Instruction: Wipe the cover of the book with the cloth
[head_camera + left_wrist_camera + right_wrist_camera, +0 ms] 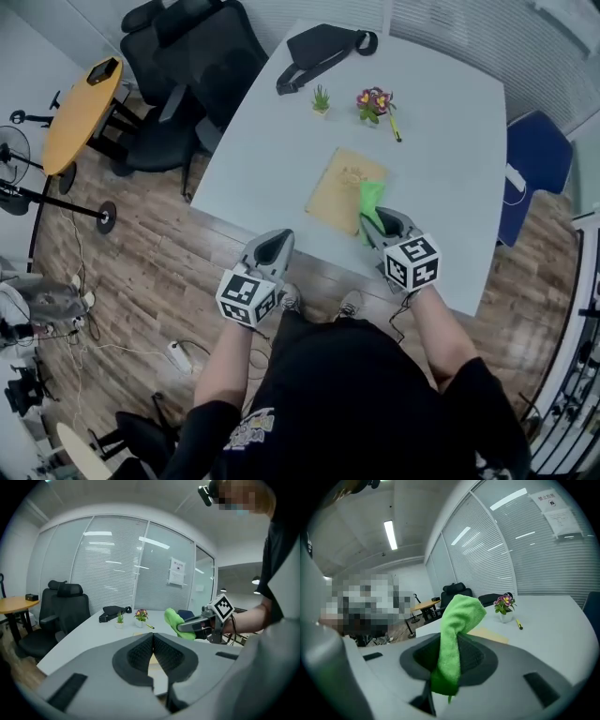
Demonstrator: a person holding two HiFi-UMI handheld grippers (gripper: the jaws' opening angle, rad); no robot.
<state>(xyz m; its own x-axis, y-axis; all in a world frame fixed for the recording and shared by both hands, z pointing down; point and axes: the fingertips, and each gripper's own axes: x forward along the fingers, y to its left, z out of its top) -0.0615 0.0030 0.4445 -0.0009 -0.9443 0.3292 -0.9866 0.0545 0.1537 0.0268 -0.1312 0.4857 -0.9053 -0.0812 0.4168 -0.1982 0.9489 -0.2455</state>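
1 green cloth [459, 620] in R claw [454, 644]

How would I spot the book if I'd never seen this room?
Find the big pale table. Towards its near edge, on the person's side of the flowers, lies the book. It is the only flat tan thing there, with a green cloth held at its right edge.

Black bag [323, 52], flowerpot [373, 103], office chair [192, 80]
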